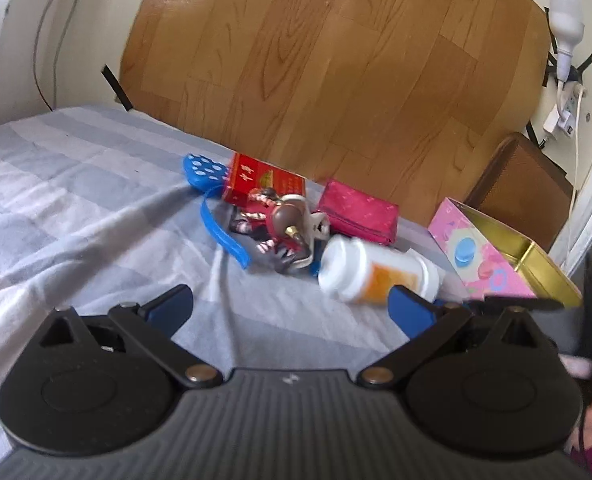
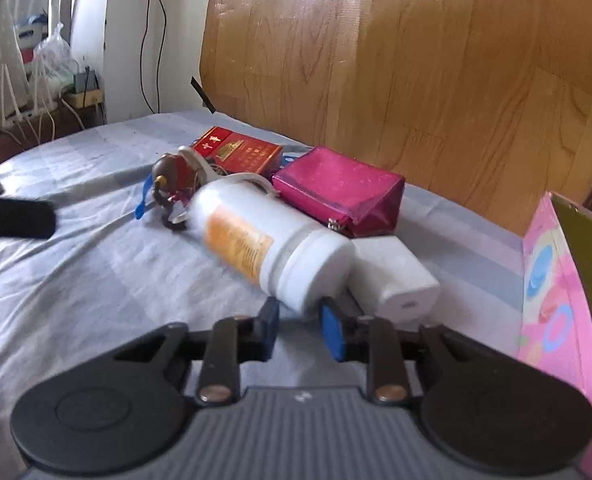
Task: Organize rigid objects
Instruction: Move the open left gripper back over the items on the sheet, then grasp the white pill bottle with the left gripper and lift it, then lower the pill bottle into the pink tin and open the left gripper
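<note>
A white pill bottle with an orange label (image 2: 263, 240) lies on its side on the bed, also in the left wrist view (image 1: 376, 274). My right gripper (image 2: 298, 326) sits just in front of its cap, jaws partly open, empty. My left gripper (image 1: 291, 308) is wide open and empty, short of the pile. Behind the bottle lie a magenta pouch (image 2: 336, 192) (image 1: 360, 212), a red box (image 2: 239, 152) (image 1: 263, 178), a brown figurine (image 1: 283, 228) (image 2: 171, 176), a blue dotted item with strap (image 1: 205, 172) and a white block (image 2: 396, 272).
An open pink tin box with gold inside (image 1: 504, 252) stands at the right; its pink wall (image 2: 556, 280) is close to my right gripper. A wooden board (image 1: 316, 60) leans behind the pile. The grey checked bedsheet (image 1: 75, 200) stretches left. Wall cables hang at left.
</note>
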Available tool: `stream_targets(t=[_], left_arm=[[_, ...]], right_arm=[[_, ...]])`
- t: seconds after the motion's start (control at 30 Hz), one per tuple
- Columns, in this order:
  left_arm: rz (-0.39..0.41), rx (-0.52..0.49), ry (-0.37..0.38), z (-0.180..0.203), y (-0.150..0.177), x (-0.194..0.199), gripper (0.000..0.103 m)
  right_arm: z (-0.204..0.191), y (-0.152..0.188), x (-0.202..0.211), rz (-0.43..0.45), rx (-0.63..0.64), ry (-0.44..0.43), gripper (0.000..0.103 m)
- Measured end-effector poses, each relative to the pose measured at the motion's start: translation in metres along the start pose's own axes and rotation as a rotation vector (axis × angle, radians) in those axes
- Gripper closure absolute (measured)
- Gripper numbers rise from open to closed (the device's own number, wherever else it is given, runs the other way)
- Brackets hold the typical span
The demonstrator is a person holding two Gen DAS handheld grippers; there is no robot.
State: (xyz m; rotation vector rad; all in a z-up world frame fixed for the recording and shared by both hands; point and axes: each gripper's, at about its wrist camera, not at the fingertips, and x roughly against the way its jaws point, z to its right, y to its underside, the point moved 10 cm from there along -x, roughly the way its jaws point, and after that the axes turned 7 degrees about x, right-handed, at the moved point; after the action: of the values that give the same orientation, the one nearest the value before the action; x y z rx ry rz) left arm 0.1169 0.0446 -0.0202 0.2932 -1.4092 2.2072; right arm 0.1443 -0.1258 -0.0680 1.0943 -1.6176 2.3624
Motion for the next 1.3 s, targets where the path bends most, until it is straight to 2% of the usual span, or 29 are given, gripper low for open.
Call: stream_targets(t=[0.17, 0.3, 0.4, 0.47, 0.6, 0.67, 0.8, 0.9, 1.03, 1.17, 1.3], left_arm=[[-0.027, -0.050, 0.066, 0.031, -0.005, -0.023, 0.000], [-0.066, -0.051, 0.085, 0.043, -0.001, -0.041, 0.007], [-0.115, -0.016, 0.134, 0.049, 0.001, -0.057, 0.022], [-0.145, -0.028, 0.148, 0.053, 0.003, -0.068, 0.036], [-0.161, -0.037, 0.178, 0.059, 0.005, -0.079, 0.036], [-0.163, -0.046, 0.181, 0.064, 0.005, -0.074, 0.039], [-0.134, -0.093, 0.236, 0.094, 0.003, -0.053, 0.039], [-0.109, -0.137, 0.307, 0.132, -0.001, -0.042, 0.039], [-0.115, -0.198, 0.404, 0.197, 0.006, -0.047, 0.037], [-0.165, -0.212, 0.472, 0.254, 0.029, -0.074, 0.037], [-0.210, -0.222, 0.491, 0.297, 0.051, -0.102, 0.038]], right_arm=[[-0.003, 0.011, 0.019, 0.003, -0.011, -0.038, 0.080], [-0.003, 0.006, 0.024, 0.015, 0.012, -0.024, 0.069], [-0.004, 0.001, 0.021, 0.026, 0.024, -0.018, 0.050], [-0.005, -0.002, 0.016, 0.026, 0.036, -0.007, 0.049], [-0.012, -0.005, 0.003, 0.008, 0.038, -0.022, 0.046], [-0.012, -0.007, 0.003, 0.009, 0.042, -0.002, 0.046], [0.001, -0.011, 0.028, 0.064, -0.041, 0.037, 0.046], [0.015, -0.016, 0.063, 0.139, -0.074, 0.108, 0.046], [0.046, -0.014, 0.113, 0.214, -0.054, 0.293, 0.046], [0.091, 0.006, 0.145, 0.214, -0.095, 0.424, 0.046], [0.138, 0.036, 0.156, 0.171, -0.195, 0.474, 0.045]])
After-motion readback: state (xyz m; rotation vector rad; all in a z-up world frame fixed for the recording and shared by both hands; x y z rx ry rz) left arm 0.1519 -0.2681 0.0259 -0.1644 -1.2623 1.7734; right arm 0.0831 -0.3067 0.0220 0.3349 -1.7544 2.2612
